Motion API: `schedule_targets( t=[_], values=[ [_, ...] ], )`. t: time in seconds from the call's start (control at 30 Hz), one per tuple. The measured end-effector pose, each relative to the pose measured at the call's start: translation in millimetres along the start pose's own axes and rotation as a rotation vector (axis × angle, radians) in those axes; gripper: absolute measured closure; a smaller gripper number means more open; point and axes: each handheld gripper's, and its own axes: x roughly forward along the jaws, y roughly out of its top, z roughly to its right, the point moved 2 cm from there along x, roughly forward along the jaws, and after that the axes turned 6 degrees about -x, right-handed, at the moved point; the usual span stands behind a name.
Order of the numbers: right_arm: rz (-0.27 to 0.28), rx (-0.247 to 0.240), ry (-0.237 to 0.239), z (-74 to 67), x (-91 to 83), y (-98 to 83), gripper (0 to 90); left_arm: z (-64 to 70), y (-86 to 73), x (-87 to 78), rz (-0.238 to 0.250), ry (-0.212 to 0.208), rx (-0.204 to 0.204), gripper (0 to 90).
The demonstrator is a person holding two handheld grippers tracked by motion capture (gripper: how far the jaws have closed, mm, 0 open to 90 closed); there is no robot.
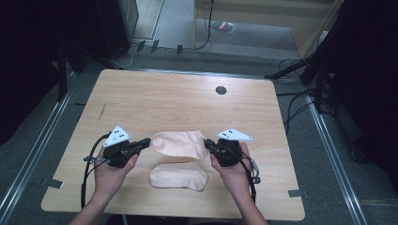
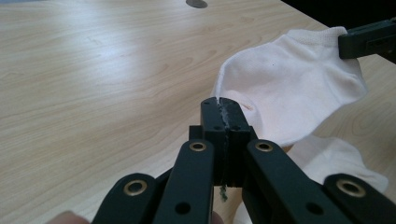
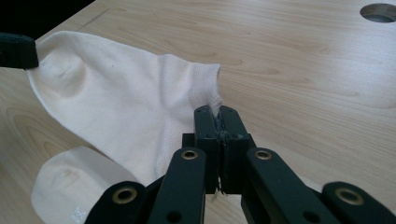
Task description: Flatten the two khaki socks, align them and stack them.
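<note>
A pale peach sock (image 1: 178, 144) hangs stretched between my two grippers, just above the wooden table (image 1: 187, 101). At the sock's left, rounded end my left gripper (image 1: 148, 142) is shut on the fabric. My right gripper (image 1: 207, 143) is shut on the cuff end at the right. In the left gripper view the jaws (image 2: 223, 109) meet on the sock's edge (image 2: 289, 93). In the right gripper view they (image 3: 218, 116) pinch the mesh cuff of the sock (image 3: 116, 102). A second sock (image 1: 179, 176) lies flat on the table nearer the person, below the held one.
A dark round cable hole (image 1: 221, 90) sits in the far middle of the table. The table's front edge runs close behind the person's hands. Cables and dark stands crowd the floor to the right and at the back.
</note>
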Motion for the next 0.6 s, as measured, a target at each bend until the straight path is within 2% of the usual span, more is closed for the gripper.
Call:
schedule_targets(
  t=[0.17, 0.23, 0.6],
  values=[
    [-0.005, -0.002, 0.01, -4.7, -1.9, -4.6, 89.0, 2.0, -6.3, -5.2, 0.007, 0.0, -0.002, 90.0],
    [-0.012, -0.013, 0.012, -8.5, -3.2, -7.7, 88.9, 3.5, -11.6, -7.9, 0.0, -0.005, -0.009, 90.0],
    [-0.023, -0.012, 0.029, -17.1, -11.8, -19.4, 88.9, 11.0, -28.9, -17.3, -0.018, -0.013, -0.006, 90.0]
  ],
)
